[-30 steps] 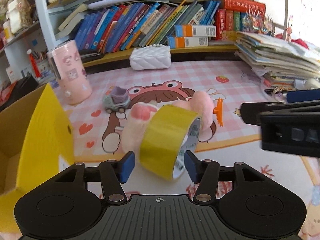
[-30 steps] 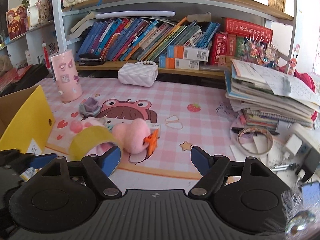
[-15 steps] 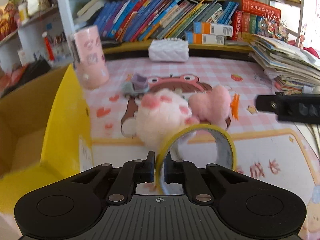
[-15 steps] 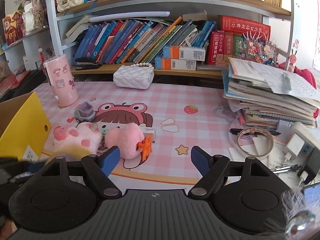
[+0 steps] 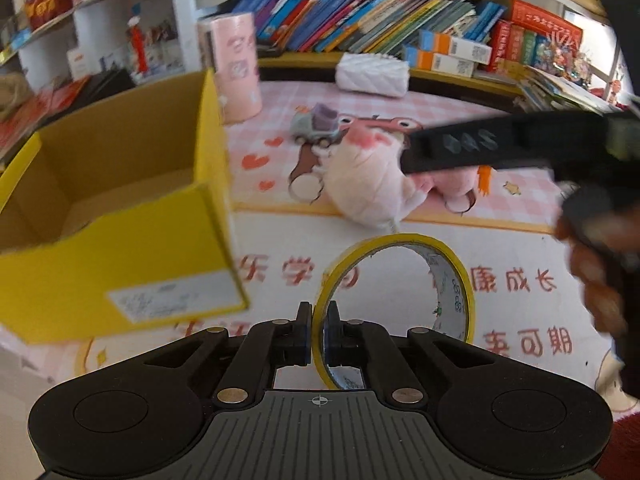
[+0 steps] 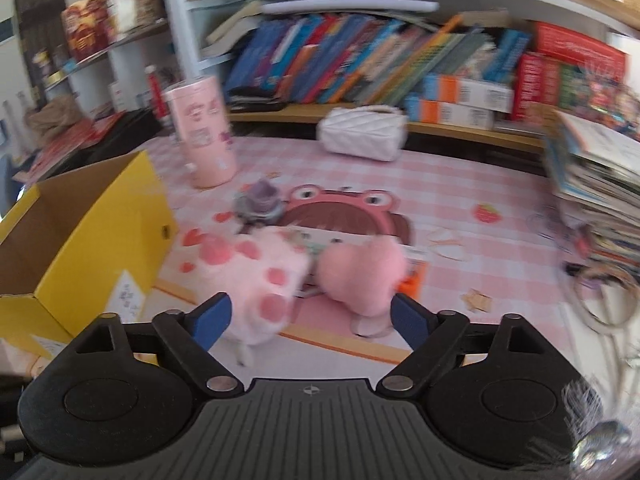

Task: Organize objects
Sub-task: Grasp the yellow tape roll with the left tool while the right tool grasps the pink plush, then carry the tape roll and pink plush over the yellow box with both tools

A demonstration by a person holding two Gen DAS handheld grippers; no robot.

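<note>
My left gripper point(image 5: 316, 330) is shut on the rim of a yellow tape roll point(image 5: 452, 272) and holds it above the desk mat, right of an open yellow cardboard box point(image 5: 120, 216). My right gripper point(image 6: 308, 318) is open and empty, just in front of a pale pink paw plush point(image 6: 260, 276) and a pink plush point(image 6: 360, 272). It also shows as a dark blurred bar in the left wrist view point(image 5: 500, 144), over the plushes point(image 5: 368, 184). The box also shows in the right wrist view point(image 6: 92, 240).
A small grey and purple toy car point(image 6: 260, 202), a pink tumbler point(image 6: 202, 132) and a white quilted purse point(image 6: 364, 134) stand further back on the pink mat. Shelves of books point(image 6: 360, 60) line the back. A paper stack point(image 6: 600, 184) sits right.
My left gripper has closed on the tape roll's rim and carried it left toward the yellow box. My right gripper has moved forward and down toward the two plushes, still open.
</note>
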